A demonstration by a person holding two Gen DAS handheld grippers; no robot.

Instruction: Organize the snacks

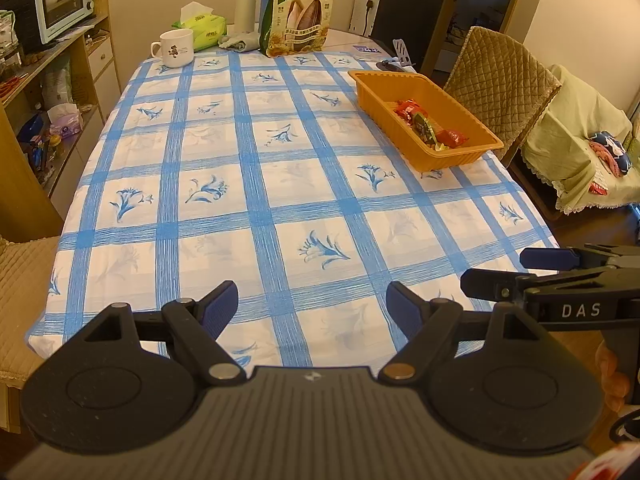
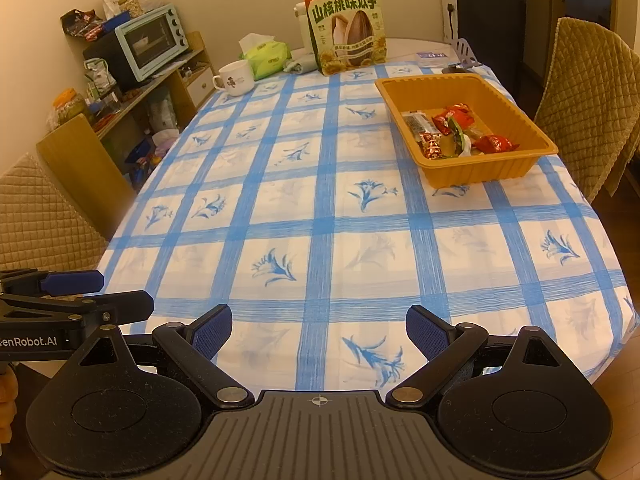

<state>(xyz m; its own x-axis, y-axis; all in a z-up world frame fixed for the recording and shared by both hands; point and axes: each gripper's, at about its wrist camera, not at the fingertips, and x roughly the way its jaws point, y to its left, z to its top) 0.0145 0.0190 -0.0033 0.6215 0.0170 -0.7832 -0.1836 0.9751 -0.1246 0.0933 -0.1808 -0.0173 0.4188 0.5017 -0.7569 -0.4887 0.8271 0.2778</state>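
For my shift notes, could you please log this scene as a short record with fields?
surface: table under a blue checked cloth
tray: orange tray on the right side, far half
tray contents: wrapped snacks, mostly red
big bag: seed bag upright at the far end
other items: mug and tissue pack at far left
left claw: open, empty, over the near edge
right claw: open, empty, over the near edge

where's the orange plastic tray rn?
The orange plastic tray sits on the blue-checked tablecloth at the table's right edge in both wrist views, beside the quilted chair, wrapped snacks inside.
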